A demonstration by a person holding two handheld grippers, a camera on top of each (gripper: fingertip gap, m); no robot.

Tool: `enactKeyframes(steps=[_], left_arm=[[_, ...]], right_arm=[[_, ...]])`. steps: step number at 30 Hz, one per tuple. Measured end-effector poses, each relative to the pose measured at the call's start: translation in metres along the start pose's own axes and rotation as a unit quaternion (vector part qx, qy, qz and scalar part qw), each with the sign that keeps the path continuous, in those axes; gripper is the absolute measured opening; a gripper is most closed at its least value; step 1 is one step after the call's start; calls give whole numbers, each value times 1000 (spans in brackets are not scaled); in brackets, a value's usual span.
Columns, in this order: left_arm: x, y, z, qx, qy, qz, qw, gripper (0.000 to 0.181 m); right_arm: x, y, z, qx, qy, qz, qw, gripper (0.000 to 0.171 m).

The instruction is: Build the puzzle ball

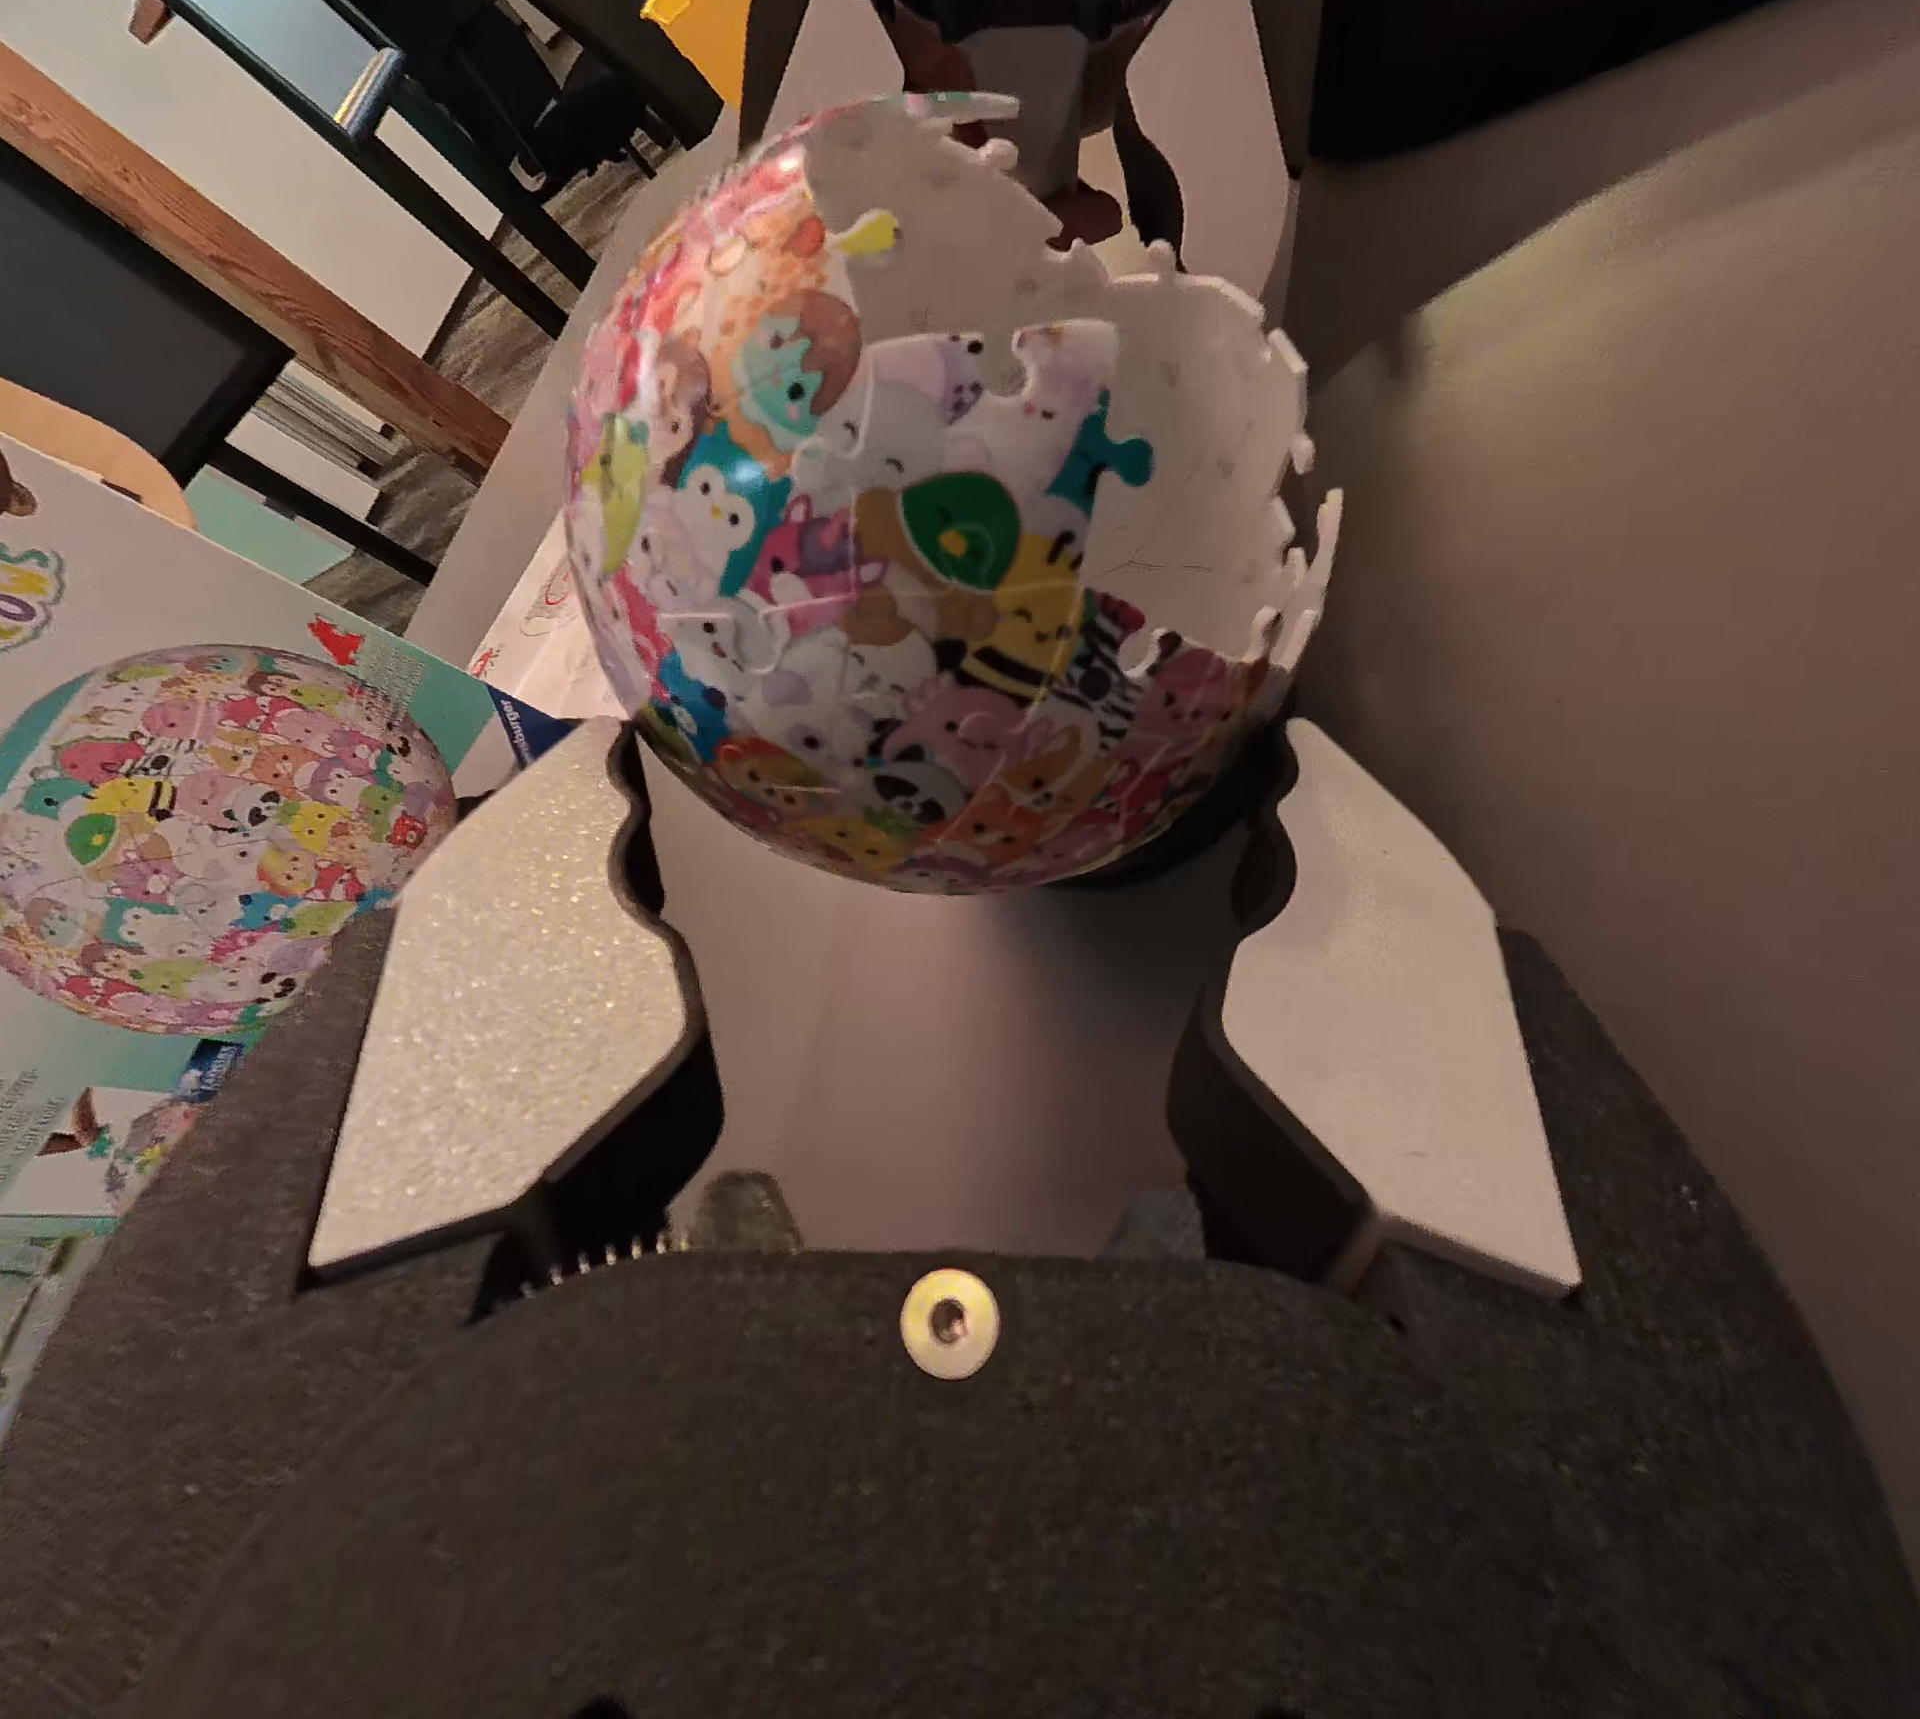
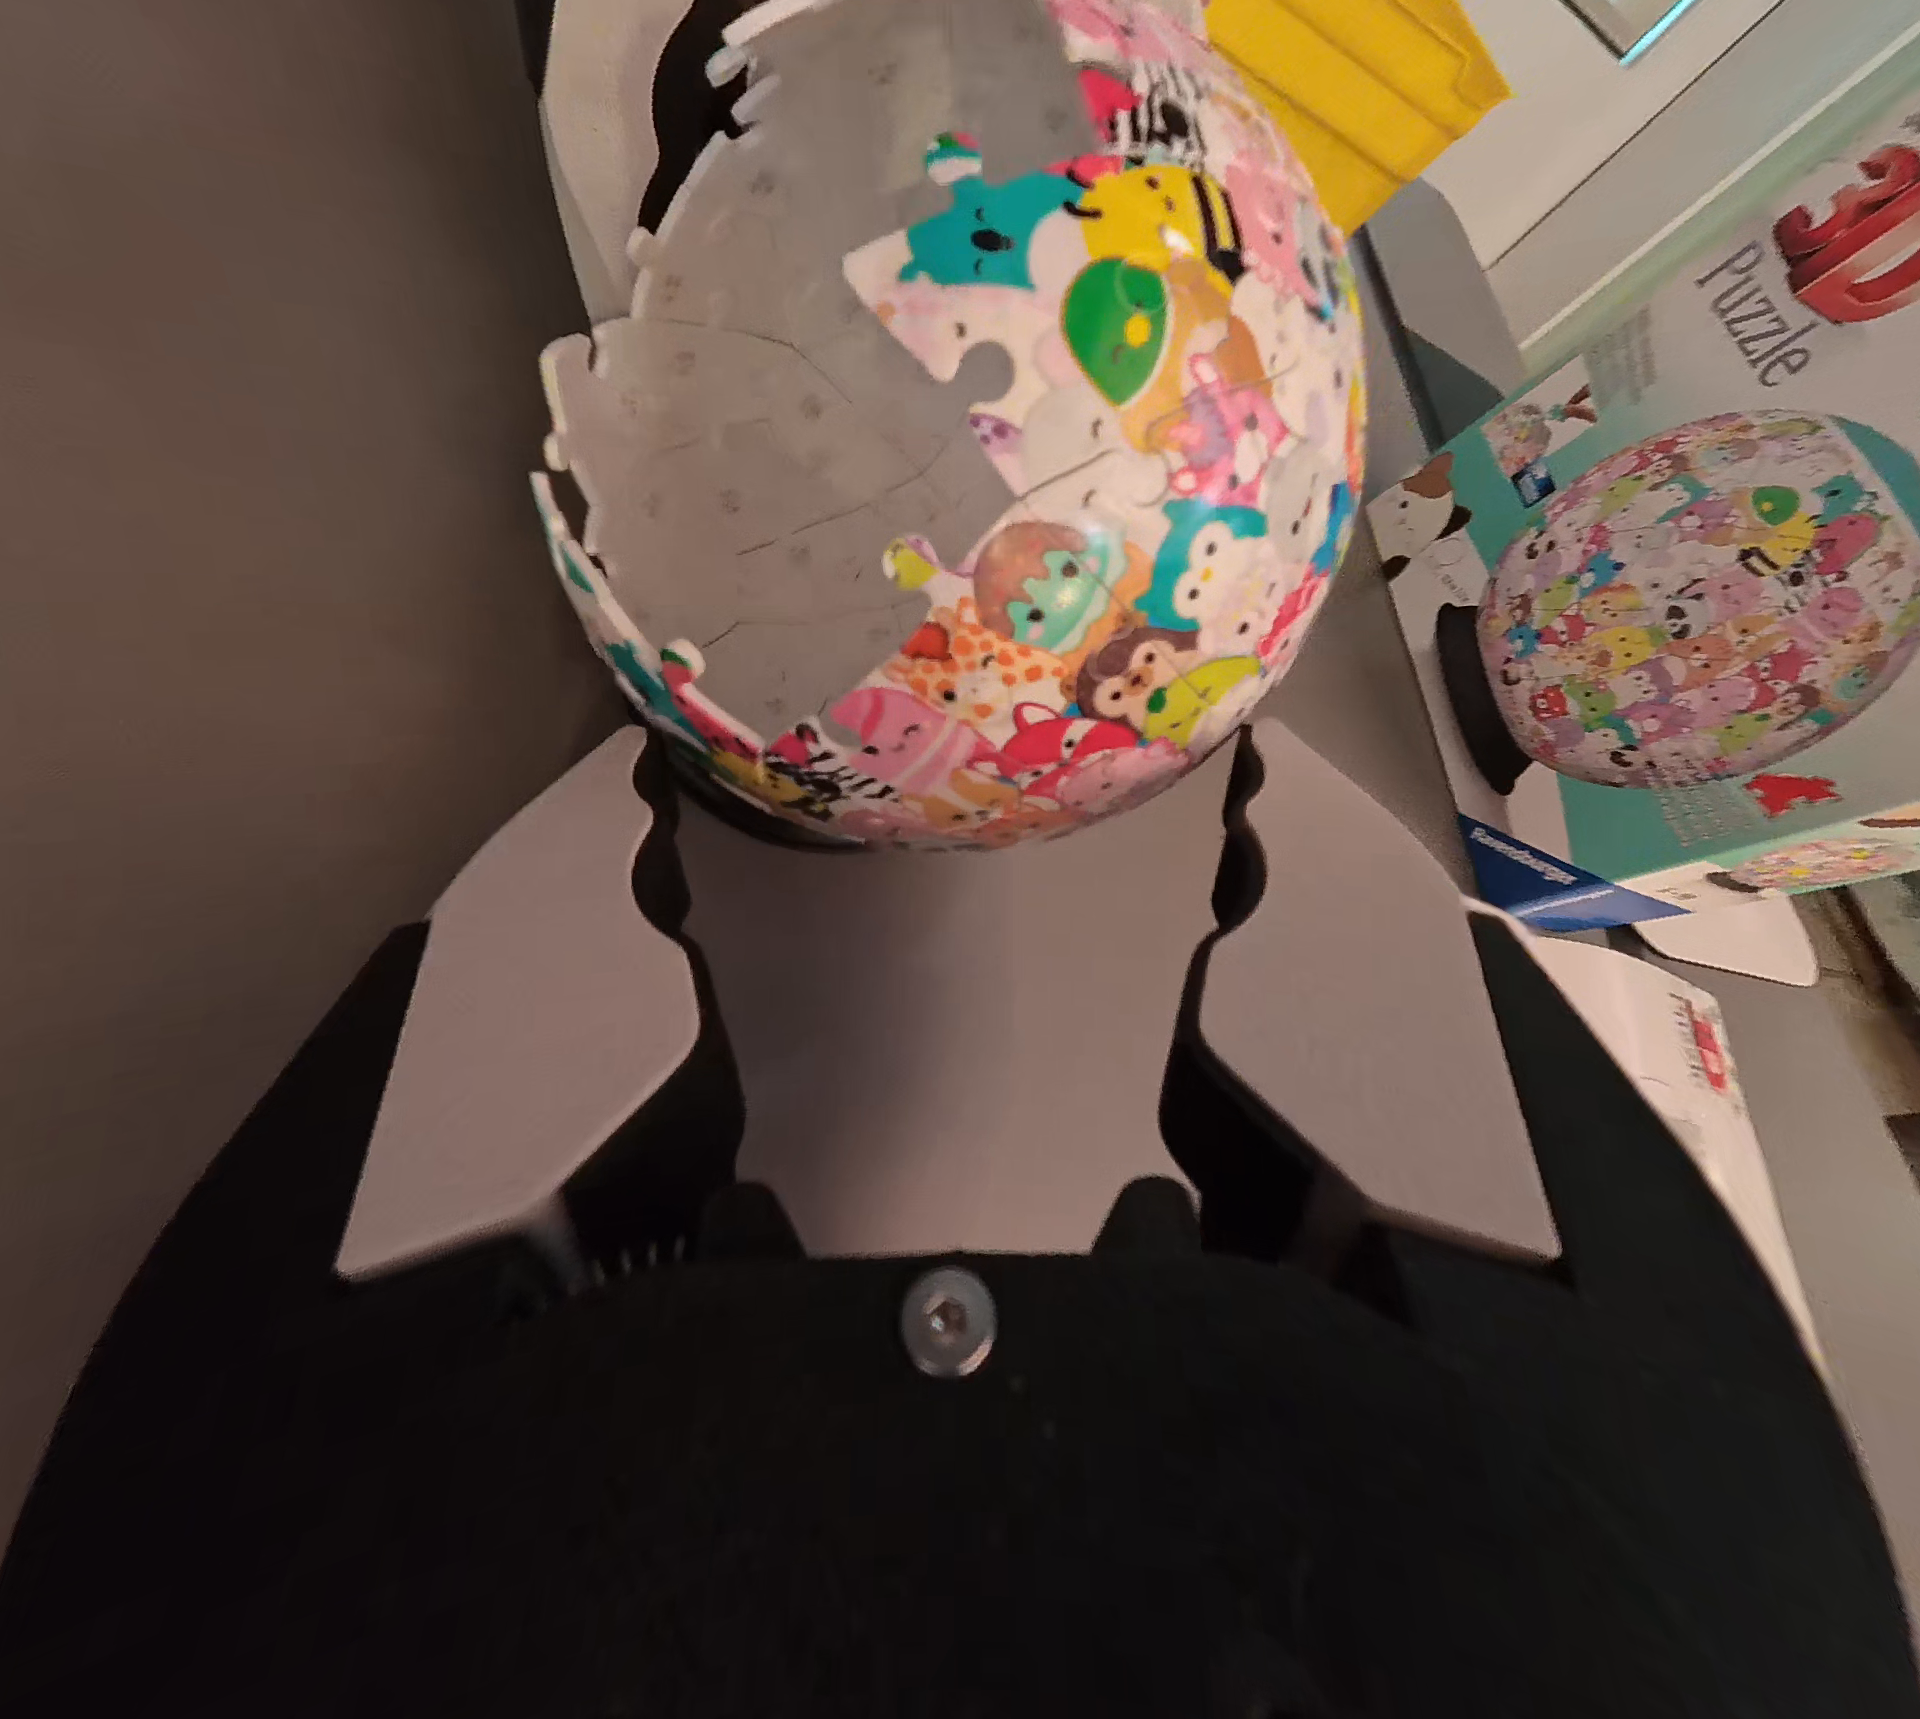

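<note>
black foam padding and a bright bolt filled the foreground of each wrist view, and beyond them the grey fingers stood spread apart. left gripper [image 1: 956,755] was released, holding nothing; right gripper [image 2: 940,755] was likewise released and empty.

straight ahead of both claws, just past the fingertips, sat the puzzle ball [image 1: 935,547], a partly built sphere printed with bright cartoon animals, resting on a dark stand [image 1: 1226,838] that showed only as a sliver beneath it. whether any fingertip actually touched the shell could not be told; they flanked its lower curve closely on both sides.

the two grippers faced the ball from opposite sides, each seeing the other's fingers beyond it. neither looked clearly nearer. a sphere has no long axis; what mattered was the opening. a large jagged gap exposed the white inner face [image 1: 1174,422], lying up and to the right for the left claw and up and to the left [image 2: 748,381] for the right one.

no loose piece was visible in either claw, so the next move would likely call for fetching one.

puzzle box [image 2: 1683,609] stood off to the side, with a yellow bin [image 2: 1340,17] behind.
</note>
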State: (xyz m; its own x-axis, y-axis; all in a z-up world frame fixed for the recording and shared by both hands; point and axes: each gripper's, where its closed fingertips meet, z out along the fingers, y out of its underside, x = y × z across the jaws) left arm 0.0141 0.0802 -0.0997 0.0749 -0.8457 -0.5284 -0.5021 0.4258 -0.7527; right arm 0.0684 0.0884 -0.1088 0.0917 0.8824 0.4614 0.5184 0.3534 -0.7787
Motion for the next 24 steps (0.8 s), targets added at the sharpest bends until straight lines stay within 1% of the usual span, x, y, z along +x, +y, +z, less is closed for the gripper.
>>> enactKeyframes(steps=[7,10,17,21,24], left_arm=[[2,-5,-2,1,15,-46,999,110],[2,-5,-2,-2,11,-43,999,110],[4,1,-5,-9,11,-33,999,110],[2,9,-5,-16,9,-25,1000,109],[4,7,-5,-14,14,-16,1000,106]], right_arm=[[-3,1,0,-4,-52,49,997,101],[-3,1,1,-6,-59,52,997,102],[-2,2,0,-14,-44,46,998,103],[-2,11,-4,-32,-24,65,997,102],[-4,15,-5,-39,-10,80,996,102]])
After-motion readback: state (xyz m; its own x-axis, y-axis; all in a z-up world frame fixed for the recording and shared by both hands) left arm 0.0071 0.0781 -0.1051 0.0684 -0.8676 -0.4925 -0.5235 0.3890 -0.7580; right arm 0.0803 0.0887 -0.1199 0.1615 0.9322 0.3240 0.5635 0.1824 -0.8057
